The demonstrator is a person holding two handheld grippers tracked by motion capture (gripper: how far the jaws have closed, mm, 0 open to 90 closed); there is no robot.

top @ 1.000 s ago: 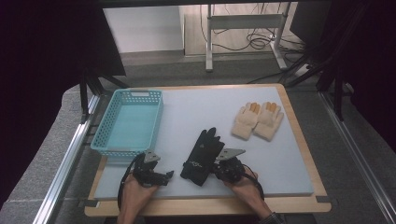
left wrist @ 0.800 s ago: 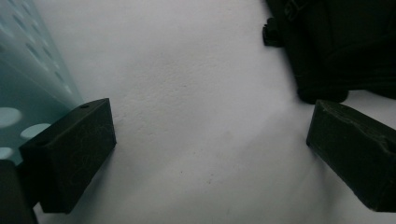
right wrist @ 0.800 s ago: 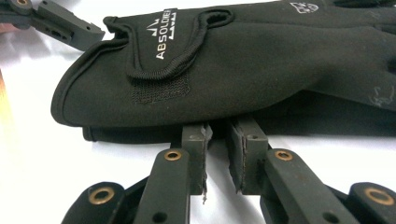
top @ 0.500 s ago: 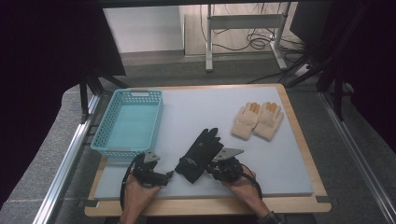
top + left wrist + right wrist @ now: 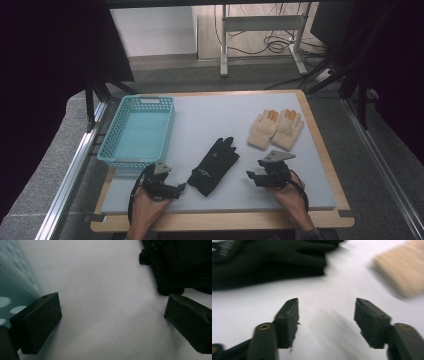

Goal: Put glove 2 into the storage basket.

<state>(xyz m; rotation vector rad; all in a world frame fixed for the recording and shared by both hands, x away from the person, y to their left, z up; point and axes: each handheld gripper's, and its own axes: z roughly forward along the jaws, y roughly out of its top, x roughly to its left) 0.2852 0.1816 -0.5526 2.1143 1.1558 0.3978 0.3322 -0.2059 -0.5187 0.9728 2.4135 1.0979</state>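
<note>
**A:** Status on the black glove (image 5: 214, 167)?

**B:** Lying flat mid-mat, fingers pointing away from me, cuff towards my left gripper (image 5: 176, 190). Turquoise basket (image 5: 138, 131) sits to its left, apart from it. Tan glove pair (image 5: 276, 128) is up-right, well clear.

**A:** Grippers?

**B:** My right gripper (image 5: 251, 176) has just been opening its jaws. They stand wide in the right gripper view (image 5: 325, 315), with nothing but bare mat between them. It sits right of the glove, not touching. Left one is spread wide too (image 5: 112, 320), empty, low over the mat (image 5: 100, 290), with the glove's cuff (image 5: 175, 267) just beyond its one jaw.

**A:** How will it handle?

**B:** My read: light, limp fabric, no stiffness. It'll droop and fold once lifted. Not fragile, not slippery. Risk is pinching one layer or dragging it across the mat instead of lifting.

**A:** Grab point?

**B:** Cuff edge. It's thickest there and nearest my left gripper. Come in low, jaws straddling the hem, close fully. Fingers would just flop.
</note>
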